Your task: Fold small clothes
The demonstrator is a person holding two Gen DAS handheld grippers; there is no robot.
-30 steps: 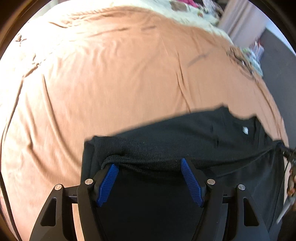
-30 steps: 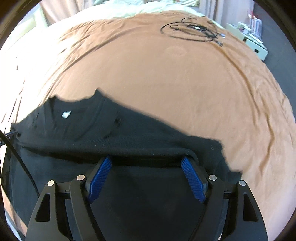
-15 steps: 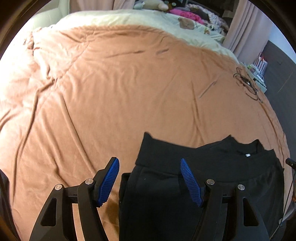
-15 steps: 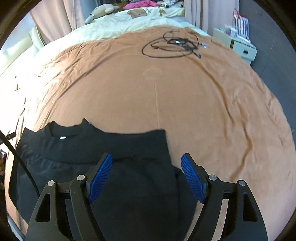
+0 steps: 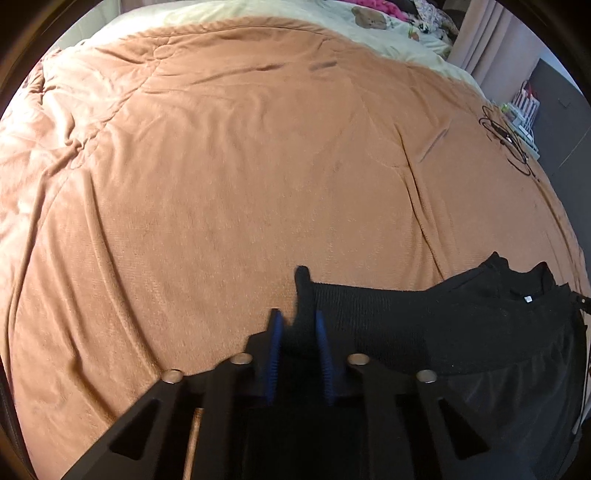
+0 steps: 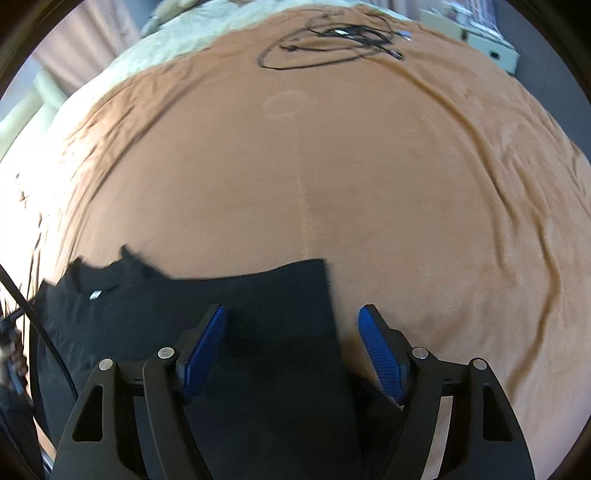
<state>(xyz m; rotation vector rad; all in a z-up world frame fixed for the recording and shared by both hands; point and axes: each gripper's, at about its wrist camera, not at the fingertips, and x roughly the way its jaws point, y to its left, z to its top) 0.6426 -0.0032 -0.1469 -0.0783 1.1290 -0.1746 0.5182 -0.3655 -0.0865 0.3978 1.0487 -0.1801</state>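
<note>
A small white neck tag sat inside the collar of the black knit sweater — too small and blurred to read any writing or brand. The same tag showed in the right wrist view, also unreadable.

Left gripper had its blue ribbed pads drawn close together, pinching a bunched corner of the sweater between them; a nub of black fabric stuck up past the tips. Right gripper was spread wide, blue pads well apart — the folded edge of the sweater lay between them, and nothing was gripped. The left pad sat over the black cloth and the right pad sat over bare blanket just beside the fabric's edge; contact there could not be told.

Sweater lay on the brown plush blanket at the near edge of the bed, folded over on itself, ribbed panel on top, collar pointing away from the grippers. The surface looked mostly flat, with a raised edge along the fold line. Motion blur in the right view softened the collar outline.

A tangle of black cables rested on the far part of the blanket, well apart from the sweater. A cream bedsheet lay beyond the blanket.
</note>
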